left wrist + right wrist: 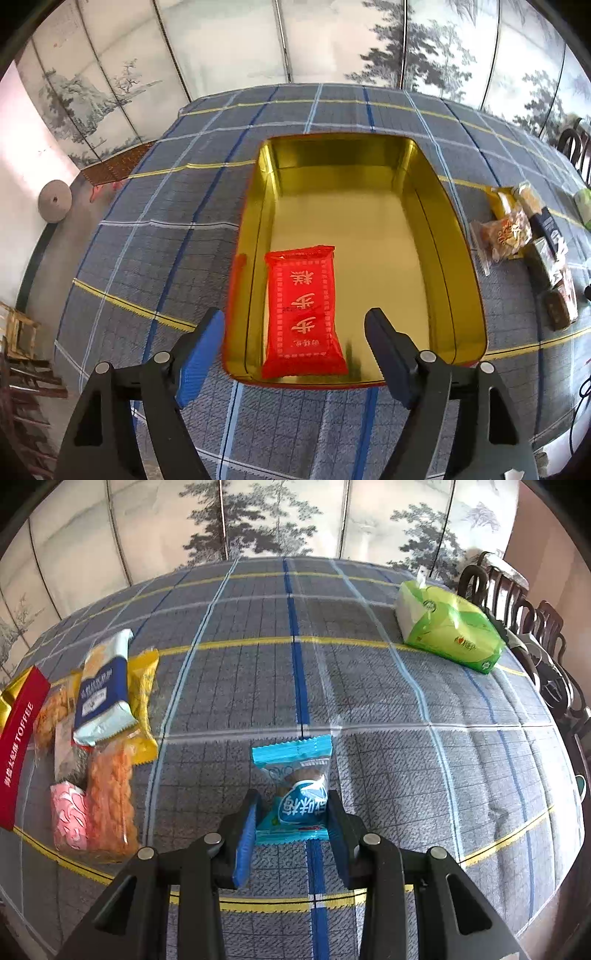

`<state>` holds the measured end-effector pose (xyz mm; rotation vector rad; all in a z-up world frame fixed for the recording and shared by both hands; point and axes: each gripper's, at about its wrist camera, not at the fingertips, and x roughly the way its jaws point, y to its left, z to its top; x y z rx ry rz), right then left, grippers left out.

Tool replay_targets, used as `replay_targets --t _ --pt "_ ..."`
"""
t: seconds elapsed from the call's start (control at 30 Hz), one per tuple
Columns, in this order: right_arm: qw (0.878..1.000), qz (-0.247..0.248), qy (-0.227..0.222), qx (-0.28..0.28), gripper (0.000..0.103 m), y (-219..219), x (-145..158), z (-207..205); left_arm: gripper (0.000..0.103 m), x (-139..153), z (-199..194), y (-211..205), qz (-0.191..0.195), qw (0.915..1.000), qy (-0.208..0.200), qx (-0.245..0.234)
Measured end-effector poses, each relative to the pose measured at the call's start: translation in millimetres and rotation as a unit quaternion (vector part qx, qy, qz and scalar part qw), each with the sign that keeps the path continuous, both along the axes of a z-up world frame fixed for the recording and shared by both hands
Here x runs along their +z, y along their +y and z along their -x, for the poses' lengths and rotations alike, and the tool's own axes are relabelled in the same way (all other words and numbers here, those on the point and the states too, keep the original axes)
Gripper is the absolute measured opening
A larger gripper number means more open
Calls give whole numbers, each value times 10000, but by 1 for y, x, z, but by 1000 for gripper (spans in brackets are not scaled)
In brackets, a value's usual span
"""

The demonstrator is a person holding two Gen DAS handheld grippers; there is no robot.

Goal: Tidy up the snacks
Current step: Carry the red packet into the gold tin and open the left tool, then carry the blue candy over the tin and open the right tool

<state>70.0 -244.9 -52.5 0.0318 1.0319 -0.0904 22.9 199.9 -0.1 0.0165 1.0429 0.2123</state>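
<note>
A gold tin with a red outside point(436, 229) stands open on the checked tablecloth. A red snack packet point(301, 314) lies flat in its near left corner. My left gripper point(295, 323) is open and empty, just above the packet and the tin's near edge. My right gripper point(291, 805) is shut on a blue snack packet point(295, 775) and holds it over the cloth. A pile of loose snacks point(99, 731) lies left of it, next to the tin's red side point(18, 746). The pile also shows in the left wrist view point(517, 229).
A green tissue pack point(450, 627) sits at the far right of the table. Dark wooden chairs point(517, 602) stand along the right edge. A painted folding screen point(258, 48) stands behind the table. The table edge drops off at the left, with wooden furniture point(18, 332) below.
</note>
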Motion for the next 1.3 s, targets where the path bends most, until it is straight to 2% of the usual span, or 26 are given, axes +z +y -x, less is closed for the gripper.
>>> replay_targets --t 0.13,0.27,0.4,0.6,0.83,1.0,1.3 --pt "9997 -23 -224 -31 35 7 20 2 81 9 8 6 47 9998 -181 116" --pt "9988 -135 -433 187 35 29 43 1 84 16 15 12 12 9990 -342 272" --pt "9964 -293 -516 601 35 67 58 -1 85 20 22 18 -41 9984 -428 365" --pt "9862 -631 -556 1423 35 149 73 -1 88 22 35 39 -50 9970 -463 618" --pt "9691 -803 -447 2289 35 244 76 -2 89 18 48 68 -63 9943 -399 990" --pt "9600 -783 -380 2663 35 293 72 0 89 16 59 82 -48 9928 -343 1148" --pt "9516 -624 -106 3008 35 340 54 6 89 12 67 101 -89 9898 -240 1398"
